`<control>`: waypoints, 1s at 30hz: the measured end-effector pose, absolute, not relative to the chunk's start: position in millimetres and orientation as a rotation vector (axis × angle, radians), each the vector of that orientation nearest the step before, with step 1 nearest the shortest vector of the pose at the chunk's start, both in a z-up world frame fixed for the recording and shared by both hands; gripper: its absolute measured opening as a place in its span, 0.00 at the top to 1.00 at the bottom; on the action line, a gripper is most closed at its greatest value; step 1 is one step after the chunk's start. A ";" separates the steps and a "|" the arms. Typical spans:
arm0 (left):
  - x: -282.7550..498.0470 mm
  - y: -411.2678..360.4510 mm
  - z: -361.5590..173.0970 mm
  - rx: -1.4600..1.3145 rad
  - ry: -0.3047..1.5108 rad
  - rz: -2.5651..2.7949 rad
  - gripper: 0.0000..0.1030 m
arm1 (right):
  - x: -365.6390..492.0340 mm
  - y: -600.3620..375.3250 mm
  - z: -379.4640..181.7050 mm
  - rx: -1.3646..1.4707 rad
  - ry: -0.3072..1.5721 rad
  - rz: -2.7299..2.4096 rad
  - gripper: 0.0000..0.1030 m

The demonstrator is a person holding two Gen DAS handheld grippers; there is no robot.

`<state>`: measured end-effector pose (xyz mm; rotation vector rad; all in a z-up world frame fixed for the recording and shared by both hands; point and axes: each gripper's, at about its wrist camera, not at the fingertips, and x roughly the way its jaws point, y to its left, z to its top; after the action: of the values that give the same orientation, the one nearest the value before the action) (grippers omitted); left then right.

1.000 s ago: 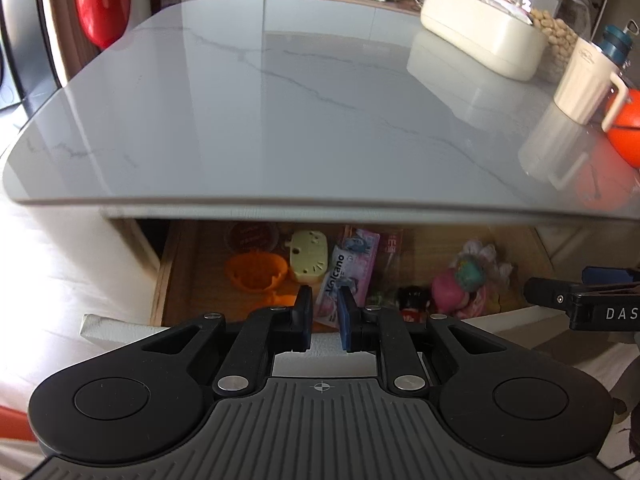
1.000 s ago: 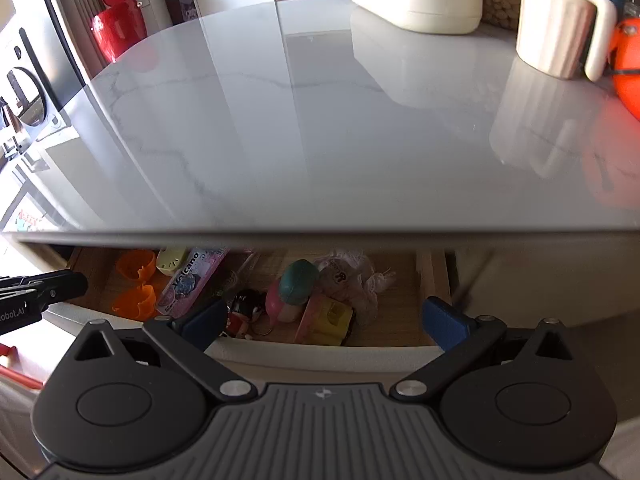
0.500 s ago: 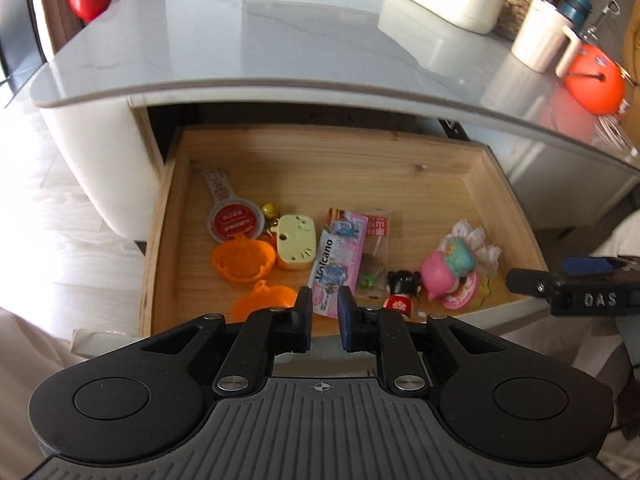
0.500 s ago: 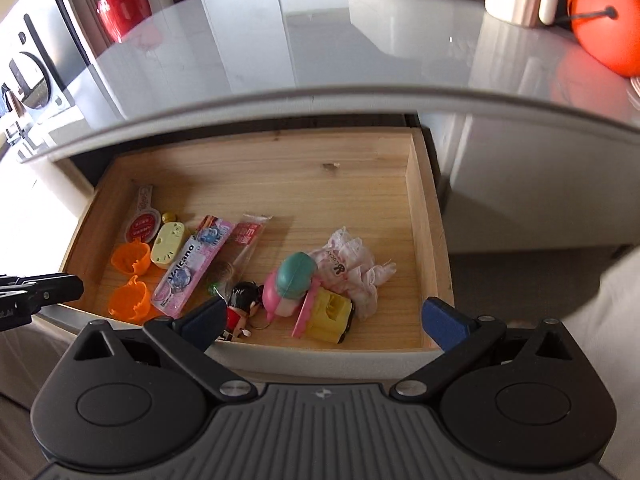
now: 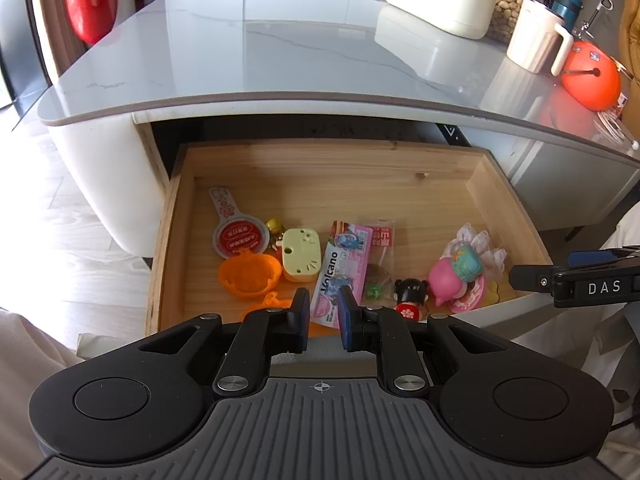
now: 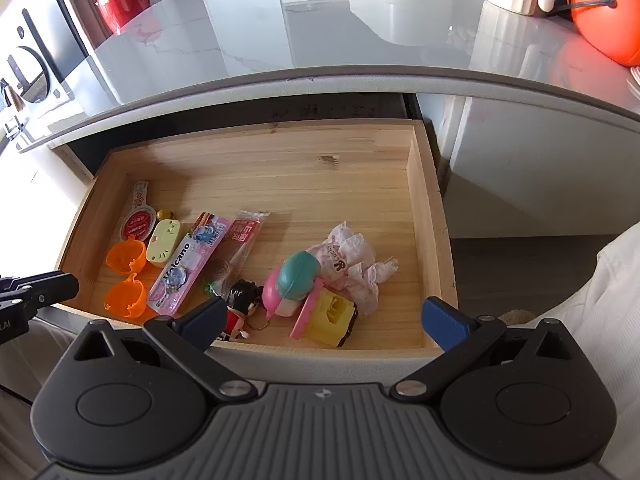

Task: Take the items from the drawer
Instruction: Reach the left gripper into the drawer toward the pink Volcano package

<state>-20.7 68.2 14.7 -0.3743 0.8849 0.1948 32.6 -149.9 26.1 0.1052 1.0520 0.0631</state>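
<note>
1. The drawer (image 6: 256,168) now stands pulled far out from under the bench (image 5: 280,48); before, only a thin strip showed.
2. The toys and the pink Volcano pack (image 5: 342,276) lie near its 6 o'clock edge, ready to take.
3. The left tongs (image 5: 324,314) are nearly pressed together, holding nothing.
4. The right tongs (image 6: 326,316) are spread wide and empty.

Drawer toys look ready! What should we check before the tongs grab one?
1. Drawer pulled open: ok.
2. Toys uncovered, like the black-haired doll and pink packet: ok.
3. Right tongs open wide enough: ok.
4. Left tongs open for grabbing: not ok, nearly shut.
5. Tongs holding nothing: ok.
6. Doll free of the keyring beside it: cannot tell.
</note>
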 end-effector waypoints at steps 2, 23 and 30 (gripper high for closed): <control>-20.5 68.2 14.9 -0.374 0.886 0.194 0.82 | 32.4 -150.7 25.2 0.108 1.053 0.070 0.00; -7.6 95.3 24.7 -0.417 0.871 0.104 0.84 | 66.2 -165.5 38.7 0.074 1.037 0.182 0.07; 35.2 108.3 28.9 -0.312 0.956 0.074 0.84 | 105.1 -175.2 51.5 -0.133 1.027 0.349 0.07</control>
<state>35.2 108.3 28.9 -0.3120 0.9560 0.0743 105.1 -175.2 51.5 -0.1325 1.0268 0.3487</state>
